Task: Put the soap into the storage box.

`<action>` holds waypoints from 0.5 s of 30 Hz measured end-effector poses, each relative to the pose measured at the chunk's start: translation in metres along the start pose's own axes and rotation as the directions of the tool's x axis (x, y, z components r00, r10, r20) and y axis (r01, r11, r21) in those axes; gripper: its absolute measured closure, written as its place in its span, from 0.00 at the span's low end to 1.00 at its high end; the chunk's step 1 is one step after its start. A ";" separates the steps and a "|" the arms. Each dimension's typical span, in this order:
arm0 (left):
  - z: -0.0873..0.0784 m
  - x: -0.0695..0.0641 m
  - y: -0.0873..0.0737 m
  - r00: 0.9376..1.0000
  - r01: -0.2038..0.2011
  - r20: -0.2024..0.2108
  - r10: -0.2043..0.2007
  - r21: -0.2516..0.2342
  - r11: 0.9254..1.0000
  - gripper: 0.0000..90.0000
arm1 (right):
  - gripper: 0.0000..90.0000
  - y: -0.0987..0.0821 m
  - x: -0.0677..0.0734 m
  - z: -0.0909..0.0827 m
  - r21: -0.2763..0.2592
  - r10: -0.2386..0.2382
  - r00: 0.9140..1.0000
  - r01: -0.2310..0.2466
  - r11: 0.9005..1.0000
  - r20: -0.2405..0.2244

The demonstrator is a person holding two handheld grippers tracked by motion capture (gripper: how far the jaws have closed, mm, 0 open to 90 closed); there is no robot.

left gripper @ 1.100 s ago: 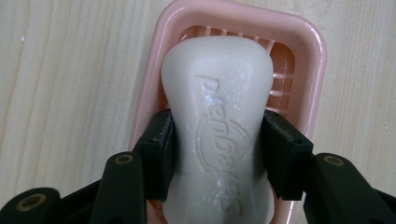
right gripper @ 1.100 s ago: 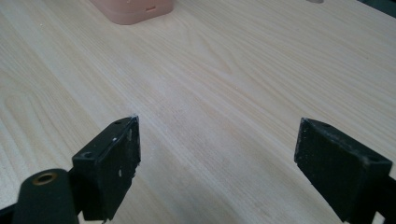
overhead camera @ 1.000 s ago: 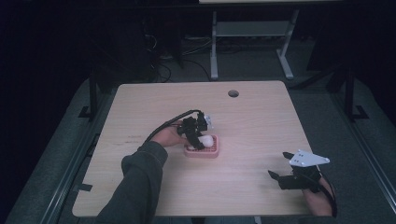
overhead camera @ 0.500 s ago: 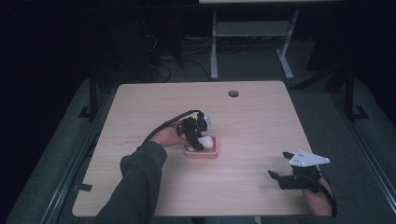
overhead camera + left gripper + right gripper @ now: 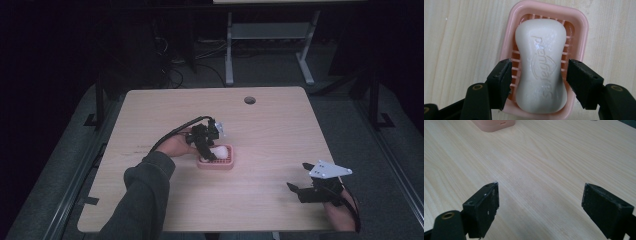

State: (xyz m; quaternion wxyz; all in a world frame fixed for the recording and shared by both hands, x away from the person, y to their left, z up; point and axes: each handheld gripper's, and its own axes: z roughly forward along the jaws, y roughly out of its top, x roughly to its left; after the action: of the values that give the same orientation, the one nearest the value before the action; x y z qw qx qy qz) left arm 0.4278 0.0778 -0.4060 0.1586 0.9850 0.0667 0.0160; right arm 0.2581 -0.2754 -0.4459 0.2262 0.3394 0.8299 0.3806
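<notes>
Soap bar (image 5: 541, 70), wet-looking and probably slippery, lies in the pink soap dish (image 5: 581, 32); my left gripper (image 5: 540, 75) fingers have just been opening off its waisted middle, the best hold. Right gripper (image 5: 540, 207) fingers wide.

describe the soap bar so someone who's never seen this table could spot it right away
On the light wooden table, near its middle, sits a pink ridged soap dish. The soap bar lies in it, between the left gripper, whose jaws have just been opening and stand clear of it. It is the one white thing there, waisted, with raised lettering on top.
</notes>
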 end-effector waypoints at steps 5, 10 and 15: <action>-0.005 -0.002 -0.002 1.000 -0.004 -0.005 0.004 -0.010 1.000 0.40 | 0.15 0.000 0.000 0.000 0.000 -0.001 1.000 0.001 1.000 0.001; -0.010 -0.003 -0.003 1.000 -0.009 -0.007 0.009 -0.011 1.000 0.40 | 0.15 0.000 0.000 0.000 0.001 -0.003 1.000 0.003 1.000 0.001; -0.015 -0.007 -0.005 1.000 -0.005 -0.017 0.005 -0.018 1.000 0.39 | 0.15 0.000 0.000 0.000 0.001 -0.002 1.000 0.002 1.000 0.003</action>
State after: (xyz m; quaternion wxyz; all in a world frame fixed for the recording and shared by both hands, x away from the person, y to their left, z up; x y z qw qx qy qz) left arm 0.4198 0.0857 -0.3934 0.1669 0.9835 0.0653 0.0255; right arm 0.2585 -0.2749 -0.4459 0.2274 0.3393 0.8302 0.3794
